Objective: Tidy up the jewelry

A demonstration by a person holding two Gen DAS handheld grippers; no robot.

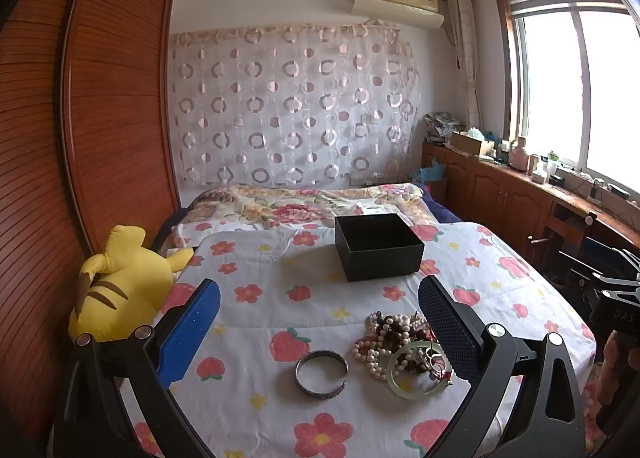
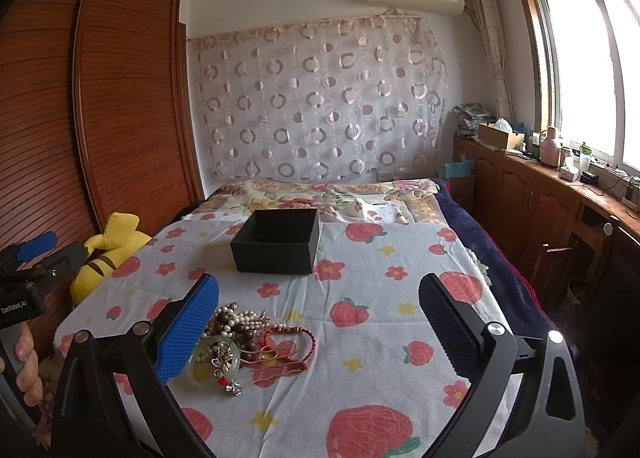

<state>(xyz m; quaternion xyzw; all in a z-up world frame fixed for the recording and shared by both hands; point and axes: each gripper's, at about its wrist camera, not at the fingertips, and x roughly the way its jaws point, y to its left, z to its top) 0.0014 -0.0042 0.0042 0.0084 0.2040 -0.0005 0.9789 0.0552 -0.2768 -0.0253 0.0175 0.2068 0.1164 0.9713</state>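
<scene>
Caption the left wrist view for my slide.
Open left gripper above a silver bangle and tangled jewelry pile, empty black box beyond on the bedsheet.

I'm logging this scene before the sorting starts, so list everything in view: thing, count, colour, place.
box: 1, black, open, mid-bed on the sheet
silver bangle: 1, grey-silver, lying alone left of the pile
jewelry pile: 1 heap, pearl and dark red beads
jade bangle: 1, pale green, on the pile's near edge
red cord bracelet: 1, red, pile's right side
plush toy: 1, yellow, bed's left edge
bedsheet: 1, white, strawberry print
left gripper: open, empty
right gripper: open, empty
</scene>
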